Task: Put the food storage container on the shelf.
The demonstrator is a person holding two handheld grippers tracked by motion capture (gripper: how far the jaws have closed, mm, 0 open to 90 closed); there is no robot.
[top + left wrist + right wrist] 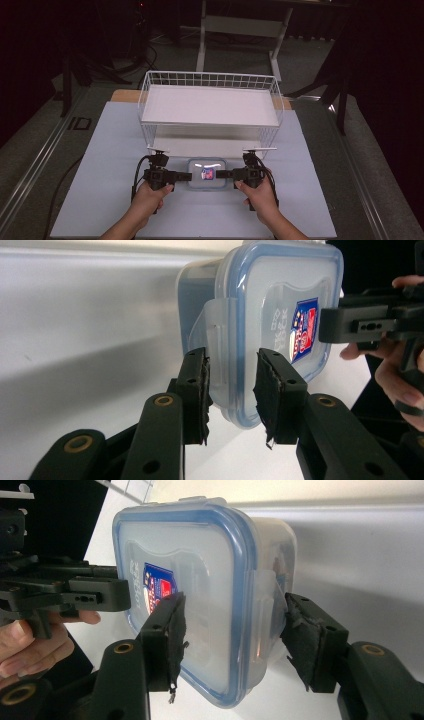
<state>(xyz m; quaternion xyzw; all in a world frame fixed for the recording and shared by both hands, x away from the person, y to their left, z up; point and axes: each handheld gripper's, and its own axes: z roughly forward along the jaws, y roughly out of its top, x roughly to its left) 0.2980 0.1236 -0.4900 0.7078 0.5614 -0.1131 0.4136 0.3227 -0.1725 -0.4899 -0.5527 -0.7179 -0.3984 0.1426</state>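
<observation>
Both grippers flank lidded food container (pixel 207 174) on bench (pixel 100 150): left gripper (pixel 231 390) and right gripper (pixel 232 635) jaws spread around side clasps, not pinching. Likely unclipping step; next, close on clasps.

Both grippers are matte black: the left gripper (pixel 184 176) and the right gripper (pixel 223 174) each have a blocky body and a black cable looping off the outer side, low in the high view. Up close, the jaws are jointed black links with brass-coloured rivets, tipped with frayed black pads (pixel 266 390). The person's forearms, entering from the bottom edge, are bare, no sleeves.
</observation>
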